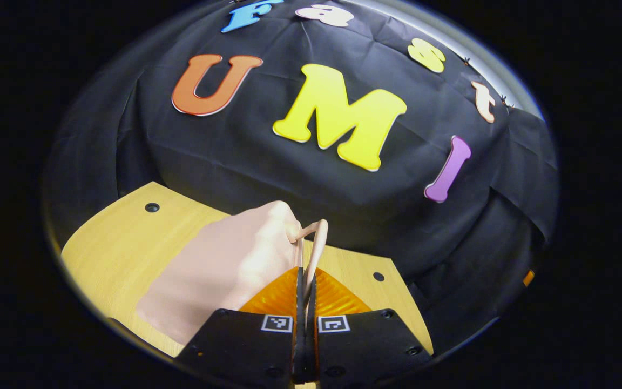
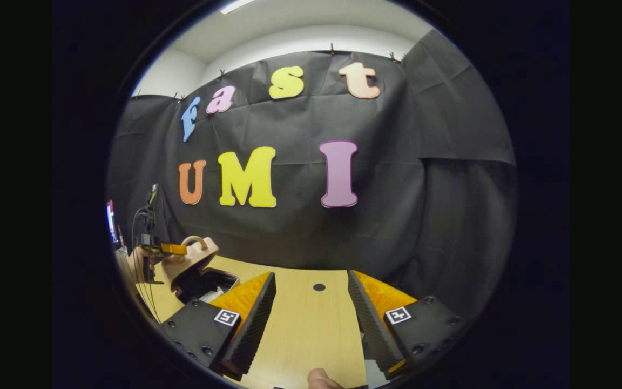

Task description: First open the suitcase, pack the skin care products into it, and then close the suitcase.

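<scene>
The suitcase (image 2: 192, 265) sits on the table (image 2: 305, 324) at the far left, lid (image 1: 224, 270) raised over its base. The left gripper (image 1: 305, 286) meets the lid's handle (image 1: 313, 243). The right gripper (image 2: 311, 302) hangs over the table, well to the suitcase's right.

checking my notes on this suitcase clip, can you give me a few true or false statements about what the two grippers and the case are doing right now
1. The left gripper is shut on the suitcase handle. True.
2. The right gripper is clamped on a skin care bottle. False: its fingers stand wide apart with only bare wooden table between them.
3. In the right gripper view the suitcase has its lid lifted, showing a dark inside. True.
4. The suitcase is bright blue. False: it is a pale pinkish beige.
5. The suitcase sits on the floor. False: it sits on the table.
</scene>
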`<state>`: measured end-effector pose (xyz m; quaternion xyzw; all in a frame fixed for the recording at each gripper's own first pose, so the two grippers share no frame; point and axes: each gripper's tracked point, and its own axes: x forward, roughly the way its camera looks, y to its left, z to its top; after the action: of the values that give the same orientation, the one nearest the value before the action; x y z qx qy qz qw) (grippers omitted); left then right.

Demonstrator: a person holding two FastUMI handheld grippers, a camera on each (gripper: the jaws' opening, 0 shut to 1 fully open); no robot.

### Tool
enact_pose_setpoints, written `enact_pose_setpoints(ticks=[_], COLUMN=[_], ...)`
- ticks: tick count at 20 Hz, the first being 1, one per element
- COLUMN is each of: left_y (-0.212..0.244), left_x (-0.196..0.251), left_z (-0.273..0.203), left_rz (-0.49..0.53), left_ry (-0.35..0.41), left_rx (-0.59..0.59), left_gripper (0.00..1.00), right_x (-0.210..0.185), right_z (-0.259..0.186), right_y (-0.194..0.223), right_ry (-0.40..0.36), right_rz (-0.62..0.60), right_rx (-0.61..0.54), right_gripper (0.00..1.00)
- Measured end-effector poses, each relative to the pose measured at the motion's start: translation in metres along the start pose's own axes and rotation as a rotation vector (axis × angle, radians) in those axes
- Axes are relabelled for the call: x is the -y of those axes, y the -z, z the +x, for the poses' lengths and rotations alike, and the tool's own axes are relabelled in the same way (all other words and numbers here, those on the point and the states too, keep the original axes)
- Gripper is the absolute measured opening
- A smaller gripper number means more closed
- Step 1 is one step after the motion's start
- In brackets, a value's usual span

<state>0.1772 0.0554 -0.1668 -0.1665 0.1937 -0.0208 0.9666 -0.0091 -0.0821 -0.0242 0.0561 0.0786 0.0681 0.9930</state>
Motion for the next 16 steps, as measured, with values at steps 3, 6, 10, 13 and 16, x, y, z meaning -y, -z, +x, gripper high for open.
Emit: enact_pose_setpoints(ticks=[3,6,10,13,16], left_y=[0.03,0.068,0.113,0.128,0.14], left_x=[0.016,0.026,0.036,0.039,0.043], left_z=[0.014,0.03,0.047,0.057,0.07], left_rz=[0.046,0.066,0.11,0.133,0.124], left_ry=[-0.039,-0.056,-0.114,-0.159,-0.184], left_rx=[-0.062,-0.131,-0.231,-0.249,-0.285], left_gripper=[0.04,0.03,0.04,0.04,0.06], right_x=[0.029,0.056,0.086,0.098,0.104], right_z=[-0.002,0.001,0.007,0.004,0.002], right_y=[0.006,0.029,0.062,0.068,0.077], right_ry=[0.006,0.019,0.057,0.071,0.078], right_rz=[0.036,0.072,0.088,0.051,0.042], right_rx=[0.007,-0.014,-0.061,-0.051,-0.071], right_gripper=[0.79,0.8,0.8,0.8,0.8])
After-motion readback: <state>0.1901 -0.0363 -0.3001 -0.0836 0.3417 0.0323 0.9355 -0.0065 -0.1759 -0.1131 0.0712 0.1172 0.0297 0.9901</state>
